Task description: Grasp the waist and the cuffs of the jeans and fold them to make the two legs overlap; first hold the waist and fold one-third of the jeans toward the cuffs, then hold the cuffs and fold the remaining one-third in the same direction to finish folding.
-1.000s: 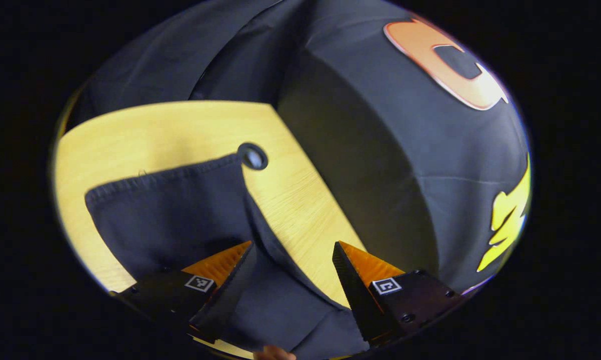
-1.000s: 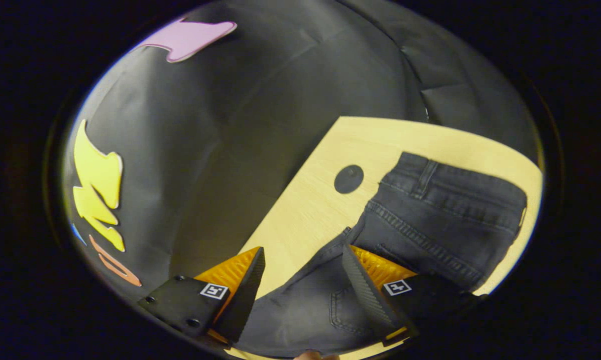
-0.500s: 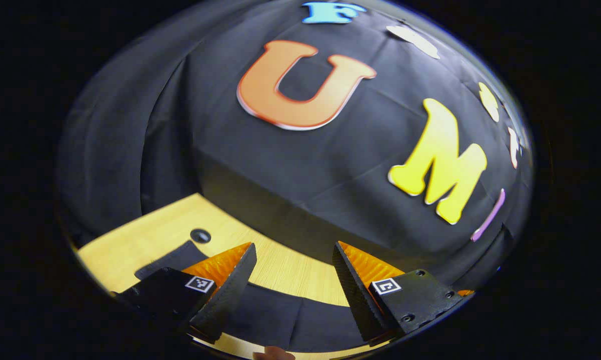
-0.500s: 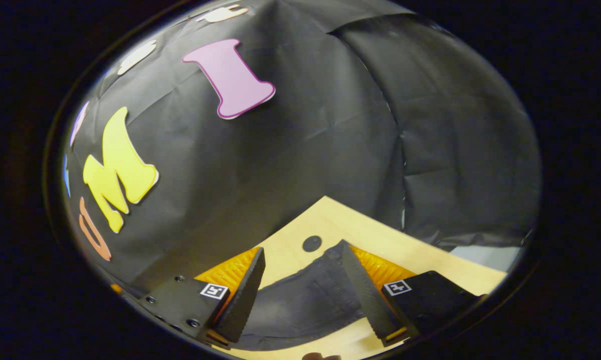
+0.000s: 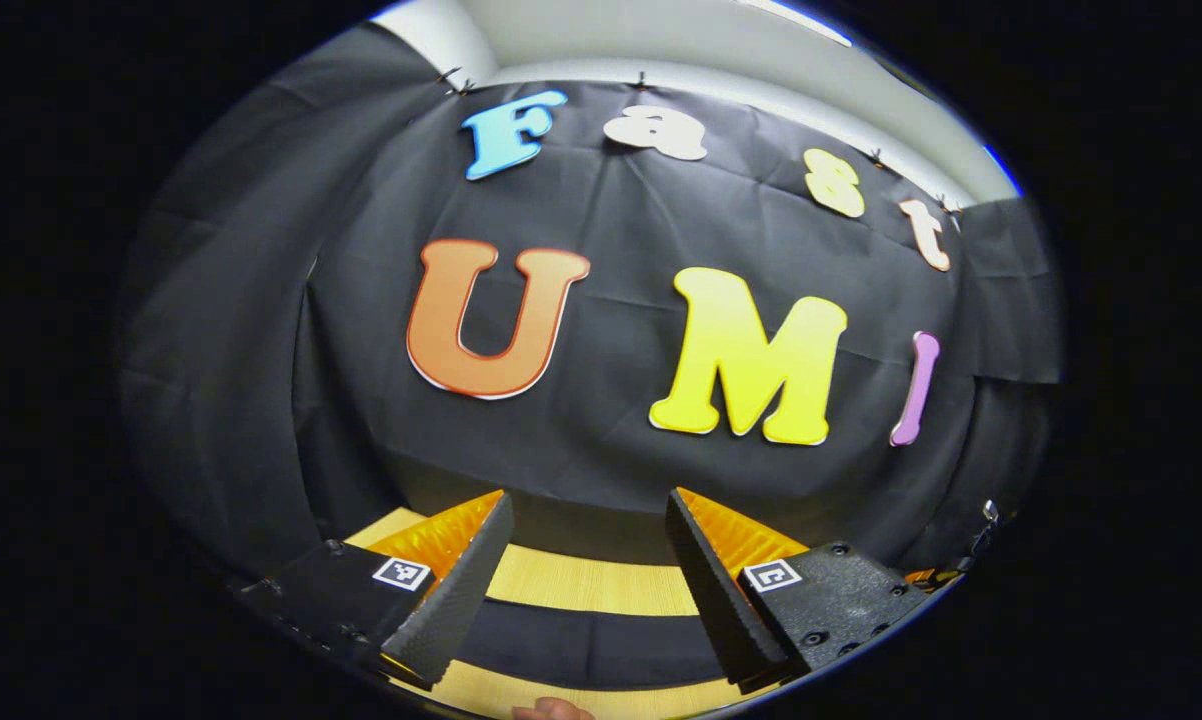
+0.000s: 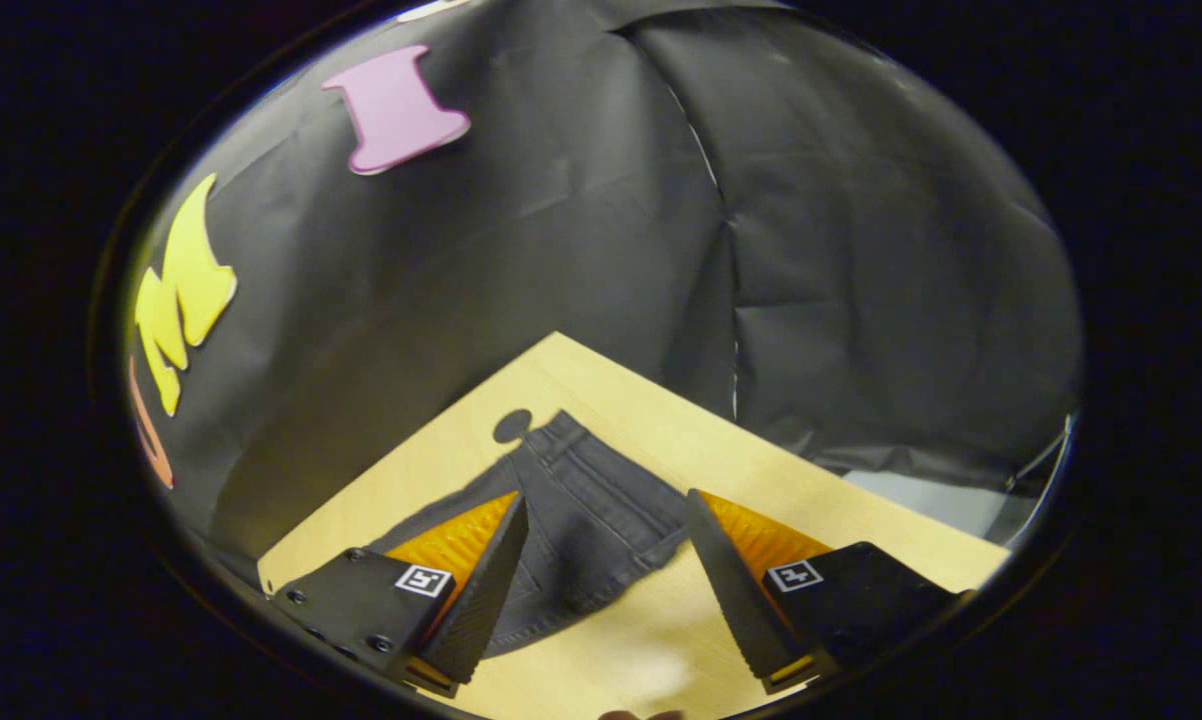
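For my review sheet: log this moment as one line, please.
left claw: open, above jeans | right claw: open, holding nothing | jeans: flat on table | fold stage: cannot tell

No readable text besides wall letters.
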The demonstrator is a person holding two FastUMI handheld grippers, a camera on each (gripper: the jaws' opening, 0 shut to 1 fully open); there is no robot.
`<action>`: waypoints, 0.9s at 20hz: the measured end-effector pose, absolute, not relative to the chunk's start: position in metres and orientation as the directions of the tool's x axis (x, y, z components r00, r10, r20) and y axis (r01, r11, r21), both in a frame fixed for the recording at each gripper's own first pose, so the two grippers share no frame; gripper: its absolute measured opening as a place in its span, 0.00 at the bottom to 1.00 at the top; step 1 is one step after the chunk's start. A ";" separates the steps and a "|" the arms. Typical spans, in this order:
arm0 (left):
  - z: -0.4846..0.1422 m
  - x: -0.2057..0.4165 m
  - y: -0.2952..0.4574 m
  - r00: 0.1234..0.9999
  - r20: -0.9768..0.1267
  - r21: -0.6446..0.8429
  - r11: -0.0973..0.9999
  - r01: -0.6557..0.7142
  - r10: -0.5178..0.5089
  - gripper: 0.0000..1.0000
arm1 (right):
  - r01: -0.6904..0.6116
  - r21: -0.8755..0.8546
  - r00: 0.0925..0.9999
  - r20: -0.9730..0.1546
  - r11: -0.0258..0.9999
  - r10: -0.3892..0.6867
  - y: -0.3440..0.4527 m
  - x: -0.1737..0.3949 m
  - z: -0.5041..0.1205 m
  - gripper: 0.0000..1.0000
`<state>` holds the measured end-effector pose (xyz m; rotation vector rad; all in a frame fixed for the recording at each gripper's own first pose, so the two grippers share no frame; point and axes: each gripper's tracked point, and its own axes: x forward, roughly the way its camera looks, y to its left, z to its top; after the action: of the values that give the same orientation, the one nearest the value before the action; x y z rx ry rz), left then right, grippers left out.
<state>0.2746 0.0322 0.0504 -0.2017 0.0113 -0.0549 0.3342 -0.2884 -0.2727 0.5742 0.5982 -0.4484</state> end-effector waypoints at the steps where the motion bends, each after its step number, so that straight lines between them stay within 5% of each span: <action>1: 0.050 0.268 0.027 0.998 -0.010 -0.183 0.982 0.055 -0.058 0.98 | 0.568 0.402 0.730 -0.649 0.718 -0.214 -0.290 0.331 -0.281 0.98; 6: 0.061 0.236 0.032 0.999 -0.014 -0.174 0.984 0.032 -0.035 0.98 | 0.620 0.528 0.727 -0.665 0.580 -0.172 -0.288 0.340 -0.311 0.97; 14: 0.072 0.207 0.051 1.000 -0.004 -0.122 0.992 -0.019 0.018 1.00 | 0.641 0.596 0.728 -0.672 0.483 -0.137 -0.294 0.340 -0.325 0.20; 18: 0.066 0.204 0.051 1.000 -0.023 -0.121 0.993 -0.009 0.007 0.98 | 0.638 0.536 0.714 -0.680 0.553 -0.164 -0.295 0.337 -0.324 0.06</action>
<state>0.2043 0.0508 0.0664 -0.1209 0.0230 0.0080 0.3365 -0.2950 -0.3236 0.8620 0.6171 -0.5112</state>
